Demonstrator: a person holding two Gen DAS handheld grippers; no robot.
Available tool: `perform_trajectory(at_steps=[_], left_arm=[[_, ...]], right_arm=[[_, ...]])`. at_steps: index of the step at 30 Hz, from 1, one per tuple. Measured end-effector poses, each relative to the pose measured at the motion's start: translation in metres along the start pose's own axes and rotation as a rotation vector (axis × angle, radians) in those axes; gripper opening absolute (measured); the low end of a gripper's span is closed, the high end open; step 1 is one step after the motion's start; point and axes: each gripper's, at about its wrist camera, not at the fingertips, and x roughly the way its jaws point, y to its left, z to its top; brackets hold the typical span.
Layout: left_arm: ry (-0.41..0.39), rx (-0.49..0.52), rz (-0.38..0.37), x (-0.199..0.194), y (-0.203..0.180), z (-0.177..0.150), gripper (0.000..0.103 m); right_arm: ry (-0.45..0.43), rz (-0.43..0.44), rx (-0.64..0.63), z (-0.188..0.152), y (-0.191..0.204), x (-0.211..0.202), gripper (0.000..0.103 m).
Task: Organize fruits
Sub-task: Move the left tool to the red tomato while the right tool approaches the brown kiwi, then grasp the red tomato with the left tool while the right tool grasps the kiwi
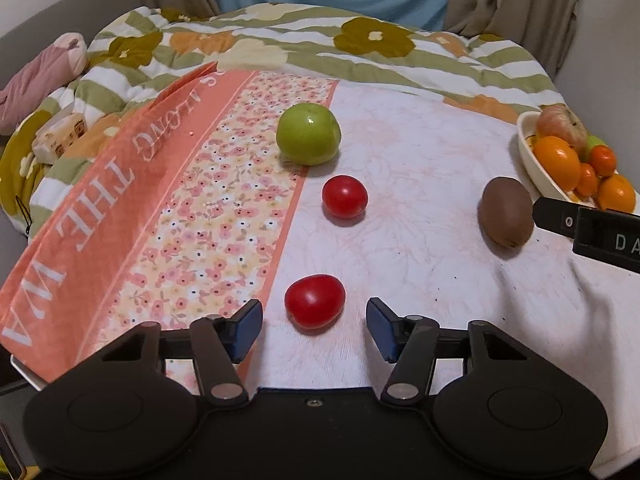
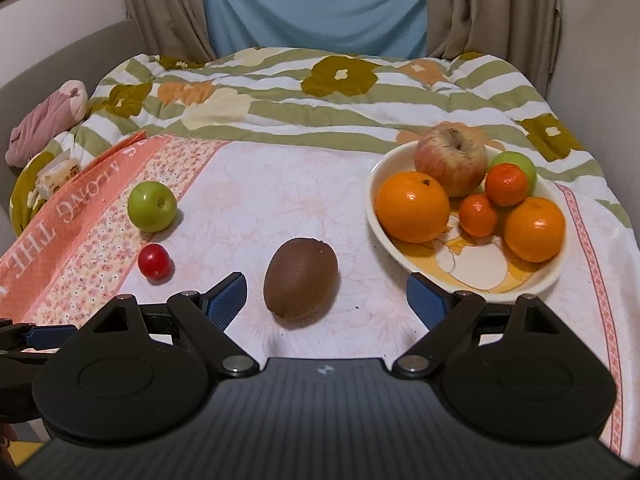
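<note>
The left gripper [image 1: 315, 326] stands open with its blue pads either side of a red cherry tomato [image 1: 315, 301], touching neither side of it; a second cherry tomato [image 1: 345, 197] and a green apple [image 1: 309, 134] lie beyond on the pale cloth [image 1: 420, 280]. The right gripper [image 2: 326, 300] is open too, straddling a brown kiwi [image 2: 301, 283] without contact. Just right of it sits the white bowl [image 2: 380, 216] holding oranges [image 2: 414, 207], mandarins and a reddish apple [image 2: 452, 160].
</note>
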Motion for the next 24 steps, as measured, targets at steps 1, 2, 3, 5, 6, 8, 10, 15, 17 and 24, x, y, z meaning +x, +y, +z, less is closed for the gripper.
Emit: perform_trajectory(at_steps=[1, 2, 3, 5, 6, 8, 10, 15, 17, 24], left_arm=[[0.001, -0.002, 0.003, 0.002, -0.001, 0.001, 0.059], [0.001, -0.003, 0.007, 0.003, -0.001, 0.001, 0.057], [0.003, -0.004, 0.010, 0.005, -0.002, 0.002, 0.056], [0.012, -0.002, 0.007, 0.008, -0.003, 0.002, 0.042], [0.017, 0.000, 0.011, 0.010, -0.003, 0.001, 0.039], [0.020, 0.014, 0.019, 0.012, -0.004, -0.001, 0.039], [0.017, 0.025, 0.017, 0.012, -0.004, -0.001, 0.039], [0.015, 0.038, 0.011, 0.012, -0.004, 0.000, 0.038], [0.016, 0.038, 0.006, 0.012, -0.003, 0.000, 0.038], [0.010, 0.046, 0.002, 0.009, 0.001, 0.001, 0.038]], right_arm=[[0.002, 0.003, -0.003, 0.001, 0.000, 0.003, 0.102], [0.003, 0.005, -0.005, 0.001, 0.000, 0.005, 0.102], [0.004, 0.007, -0.007, 0.001, 0.000, 0.007, 0.101], [0.007, 0.013, -0.013, 0.002, 0.001, 0.012, 0.101], [0.008, 0.014, -0.018, 0.002, 0.002, 0.014, 0.101], [0.010, 0.017, -0.026, 0.002, 0.005, 0.017, 0.100], [0.012, 0.021, -0.033, 0.002, 0.007, 0.020, 0.099], [0.027, 0.024, -0.038, -0.001, 0.010, 0.029, 0.099], [0.030, 0.024, -0.041, -0.001, 0.011, 0.031, 0.099], [0.029, 0.027, -0.055, 0.001, 0.017, 0.043, 0.099]])
